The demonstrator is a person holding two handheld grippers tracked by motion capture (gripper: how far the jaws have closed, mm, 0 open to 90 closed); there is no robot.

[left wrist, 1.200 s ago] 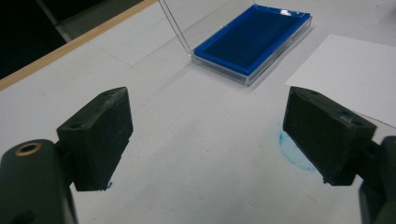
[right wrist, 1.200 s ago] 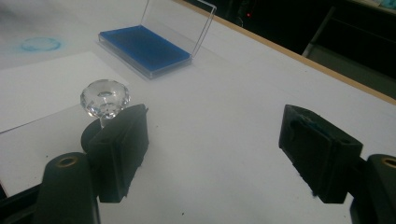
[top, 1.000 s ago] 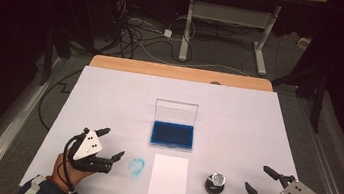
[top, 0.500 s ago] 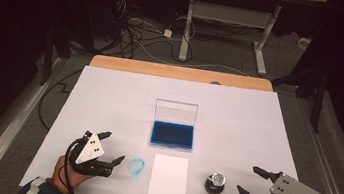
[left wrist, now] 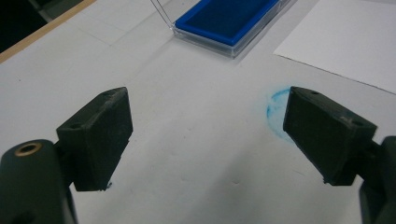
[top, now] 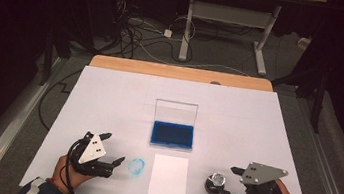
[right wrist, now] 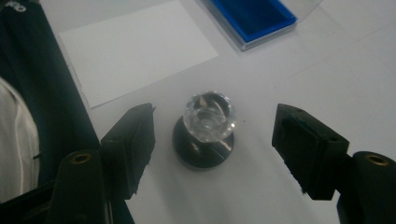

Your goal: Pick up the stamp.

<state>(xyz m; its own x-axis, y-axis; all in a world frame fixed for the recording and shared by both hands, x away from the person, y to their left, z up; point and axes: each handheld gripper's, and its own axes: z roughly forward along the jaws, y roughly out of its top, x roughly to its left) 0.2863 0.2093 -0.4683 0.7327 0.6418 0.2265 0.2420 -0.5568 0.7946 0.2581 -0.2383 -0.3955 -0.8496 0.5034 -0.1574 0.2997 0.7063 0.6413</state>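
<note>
The right gripper (top: 229, 181) has moved inward since a second ago; its jaws, just closing, stand apart around the untouched crystal-topped stamp (top: 216, 182) beside the white paper (top: 168, 180). The left gripper (top: 114, 148) stays open.

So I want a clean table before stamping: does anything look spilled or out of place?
Yes: a smudged ring of blue ink stains the white table cover, left of the paper sheet and near the left gripper. The ink pad and stamp sit upright and tidy.

Bare table (top: 109, 99) lies open all round; only the ink pad case (top: 172, 133) seemingly blocks the middle.
</note>
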